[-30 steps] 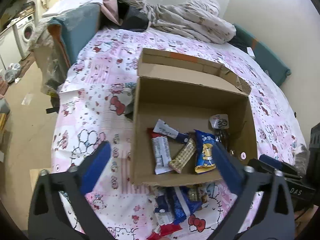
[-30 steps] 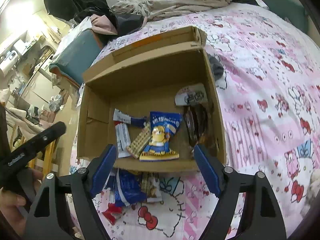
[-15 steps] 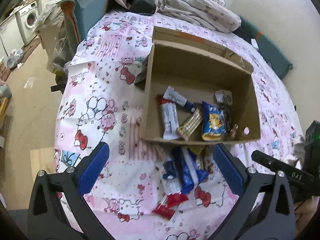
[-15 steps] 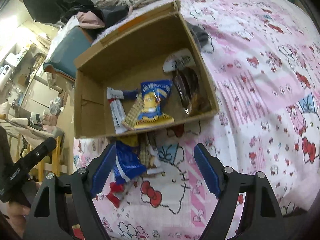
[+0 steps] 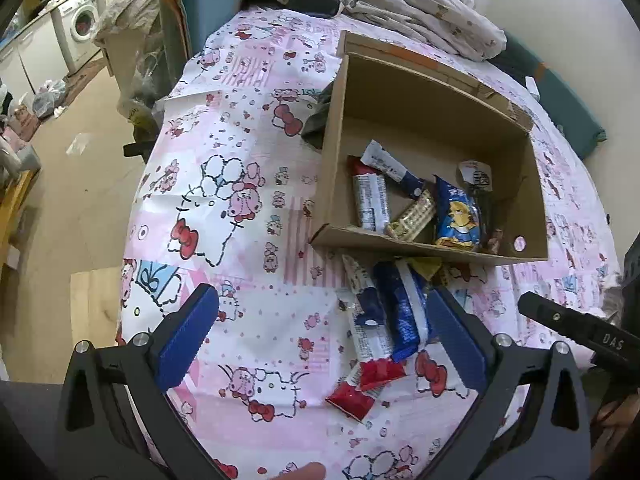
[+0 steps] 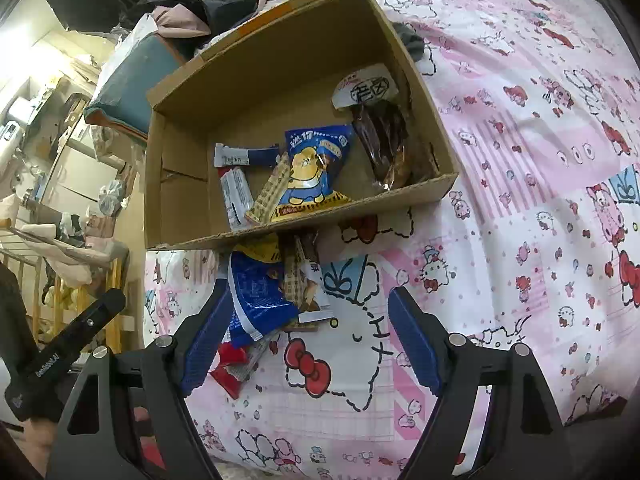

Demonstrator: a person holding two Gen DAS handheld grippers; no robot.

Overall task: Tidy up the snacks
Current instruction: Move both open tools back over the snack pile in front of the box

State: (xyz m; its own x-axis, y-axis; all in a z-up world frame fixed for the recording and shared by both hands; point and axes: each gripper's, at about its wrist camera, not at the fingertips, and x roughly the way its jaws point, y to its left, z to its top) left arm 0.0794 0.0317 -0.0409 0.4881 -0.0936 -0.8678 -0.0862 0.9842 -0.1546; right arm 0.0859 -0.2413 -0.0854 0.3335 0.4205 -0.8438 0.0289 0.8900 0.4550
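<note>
Both claws have drawn back from the cardboard box [image 5: 432, 120], frame centre-right. Left claw [image 5: 320, 336] wide, empty; right claw [image 6: 304, 336] wide, empty. Loose snack pile [image 5: 384, 320] on the bed, just below the box's near wall, now exposed: likely next pick.

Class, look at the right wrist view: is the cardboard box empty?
No: the box already holds several snacks, among them a blue chip bag.
</note>
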